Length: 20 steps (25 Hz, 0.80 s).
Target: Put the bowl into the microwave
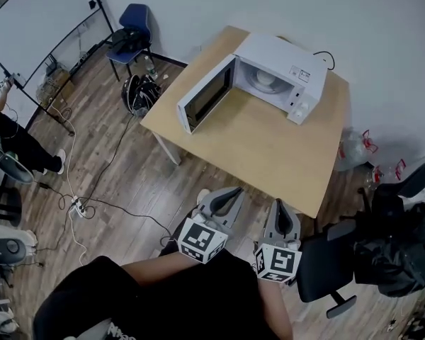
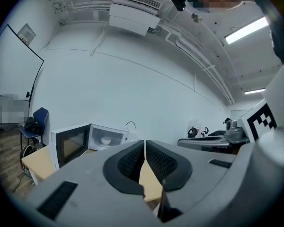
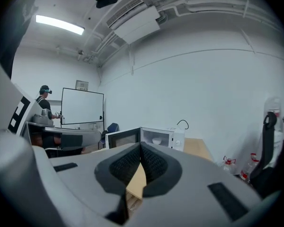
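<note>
Standing back from the microwave, a person holds the left gripper and the right gripper close to the body, on the near side of the table from it. Both pairs of fingers are pressed together with nothing between them. Each gripper is grey moulded plastic with black, finely dimpled rubber pads and carries a cube printed with black-and-white squares.

The table is a smooth, pale wood-look slab on white legs, and it is bare in front of the microwave. The door hangs wide open at the microwave's left side, a white frame round a dark glass window. The microwave itself is a glossy white box with knobs on its right panel.

The bowl sits inside the microwave, small, round and white; its material cannot be told from here.

With the bowl placed, what seems left is shutting the door. That would go best by pushing with a shut gripper on the door's free edge, far from the hinge. A slow push is wise, since the microwave could slide on that slick top.
</note>
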Motion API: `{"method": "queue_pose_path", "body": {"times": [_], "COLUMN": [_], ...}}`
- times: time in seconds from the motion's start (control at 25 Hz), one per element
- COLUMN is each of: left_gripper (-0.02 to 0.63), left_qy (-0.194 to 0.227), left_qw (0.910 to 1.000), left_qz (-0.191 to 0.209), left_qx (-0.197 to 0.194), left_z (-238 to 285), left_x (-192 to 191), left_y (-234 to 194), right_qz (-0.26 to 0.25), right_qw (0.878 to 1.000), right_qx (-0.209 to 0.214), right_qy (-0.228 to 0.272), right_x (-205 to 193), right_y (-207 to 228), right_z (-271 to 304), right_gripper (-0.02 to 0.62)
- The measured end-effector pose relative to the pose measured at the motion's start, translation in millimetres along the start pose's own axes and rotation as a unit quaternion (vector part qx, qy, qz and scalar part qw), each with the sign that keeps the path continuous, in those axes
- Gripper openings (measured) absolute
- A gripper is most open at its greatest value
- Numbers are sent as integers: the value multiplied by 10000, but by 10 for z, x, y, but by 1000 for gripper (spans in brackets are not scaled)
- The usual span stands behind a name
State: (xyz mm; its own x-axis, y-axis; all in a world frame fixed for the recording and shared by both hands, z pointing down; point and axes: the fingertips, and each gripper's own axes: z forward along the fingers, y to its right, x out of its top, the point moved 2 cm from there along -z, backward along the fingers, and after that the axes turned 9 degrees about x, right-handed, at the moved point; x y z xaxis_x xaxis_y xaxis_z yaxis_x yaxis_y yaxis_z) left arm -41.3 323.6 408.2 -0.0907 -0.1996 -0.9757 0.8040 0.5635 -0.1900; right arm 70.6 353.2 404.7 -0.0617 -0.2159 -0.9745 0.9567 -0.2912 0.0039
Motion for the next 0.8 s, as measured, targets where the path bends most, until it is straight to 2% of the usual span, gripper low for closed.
{"method": "queue_pose_path", "body": {"times": [0.2, 0.4, 0.8], "left_gripper": [21, 20, 17], "left_qy": [-164, -51, -85], "left_qw": [9998, 9992, 9985], "left_qz": [67, 255, 344], "left_qx": [-96, -287, -420], "left_z": [-67, -63, -60], "left_x": [-43, 57, 111], "left_y": [156, 232, 244], "right_qz": [13, -19, -65], "right_qw": [9999, 9986, 9968], "right_qx": [-136, -501, -762], "right_qy": [102, 189, 229], "right_x": [-48, -37, 26], "right_y": [57, 231, 277], "right_z": [-272, -460, -588], "right_gripper": [60, 60, 60]}}
